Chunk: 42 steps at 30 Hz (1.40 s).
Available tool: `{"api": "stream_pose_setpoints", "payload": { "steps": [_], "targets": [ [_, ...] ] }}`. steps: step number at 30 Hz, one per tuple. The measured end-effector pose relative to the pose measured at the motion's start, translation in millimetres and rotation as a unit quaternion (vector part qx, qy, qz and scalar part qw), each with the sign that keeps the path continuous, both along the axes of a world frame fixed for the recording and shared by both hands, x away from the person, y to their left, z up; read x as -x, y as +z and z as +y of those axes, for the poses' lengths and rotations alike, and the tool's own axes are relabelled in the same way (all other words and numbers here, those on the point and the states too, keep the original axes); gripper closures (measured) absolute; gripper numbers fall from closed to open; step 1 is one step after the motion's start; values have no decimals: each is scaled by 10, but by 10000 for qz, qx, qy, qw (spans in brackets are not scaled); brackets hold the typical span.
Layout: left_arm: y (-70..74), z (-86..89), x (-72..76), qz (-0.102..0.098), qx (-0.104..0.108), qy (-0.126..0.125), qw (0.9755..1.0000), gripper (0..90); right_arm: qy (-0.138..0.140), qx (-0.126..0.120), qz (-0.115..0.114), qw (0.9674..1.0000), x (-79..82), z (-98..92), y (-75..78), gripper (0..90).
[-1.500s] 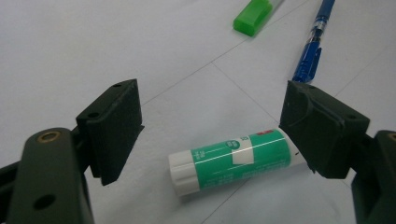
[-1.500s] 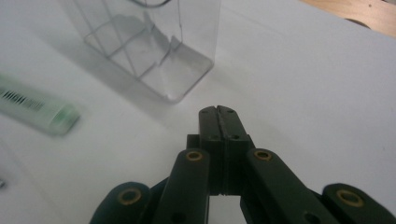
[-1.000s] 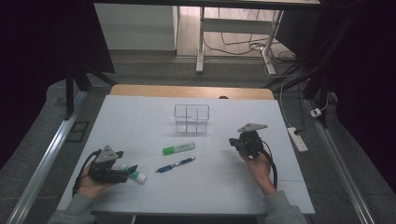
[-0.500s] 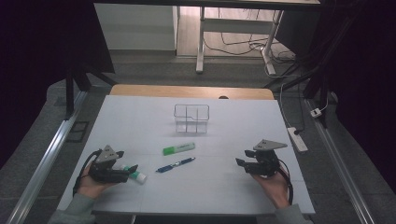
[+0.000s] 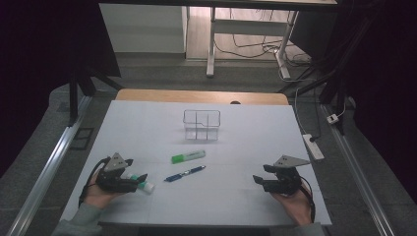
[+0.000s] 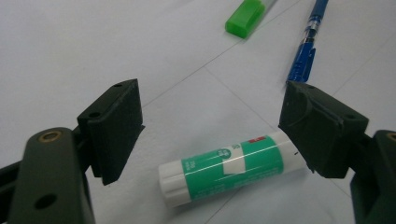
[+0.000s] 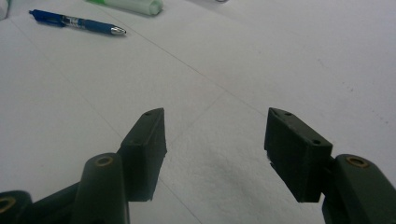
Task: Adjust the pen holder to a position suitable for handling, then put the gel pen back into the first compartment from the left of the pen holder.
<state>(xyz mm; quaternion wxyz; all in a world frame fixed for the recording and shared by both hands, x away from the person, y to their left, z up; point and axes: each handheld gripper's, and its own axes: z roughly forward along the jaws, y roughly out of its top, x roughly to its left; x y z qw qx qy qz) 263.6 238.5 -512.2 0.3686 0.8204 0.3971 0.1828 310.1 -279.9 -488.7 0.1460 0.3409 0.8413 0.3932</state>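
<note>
Here both grippers gape: left gripper point(image 6: 210, 126) straddles the glue stick point(image 6: 224, 169), its end jaw-hidden.

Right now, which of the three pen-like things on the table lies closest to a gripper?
The green-and-white glue stick, lying between the left gripper's open jaws.

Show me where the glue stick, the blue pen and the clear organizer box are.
glue stick point(image 6: 224, 170): left gripper view, on its green label.
blue pen point(image 5: 185, 173): high view, middle of its barrel.
clear organizer box point(image 5: 201, 111): high view, on its far rim.

Bare table point(image 5: 236, 162) between scattered stationery
</note>
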Motion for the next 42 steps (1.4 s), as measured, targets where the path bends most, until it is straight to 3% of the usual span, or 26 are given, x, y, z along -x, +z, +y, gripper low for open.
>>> {"api": "stream_pose_setpoints", "payload": {
  "steps": [7, 12, 18, 30, 42],
  "targets": [
    [51, -126, 20, -29, 10, -135, 9999, 224, 34, 59, -65, 10000, 13, -1, -2, 372],
    [108, -215, -29, -19, 53, -80, 10000, 231, 7, -25, 1, 10000, 23, -17, -23, 372],
    [213, -335, -85, -56, 101, -143, 9998, 237, 95, 154, -9, 9998, 34, -5, -62, 372],
    [359, -559, -165, -1, -117, -386, 9992, 239, 149, 193, -37, 9997, -2, -1, -77, 374],
    [384, -745, -202, 41, -219, -580, 9981, 246, 123, 126, -19, 9998, 44, -42, -95, 374]
  ]
}}
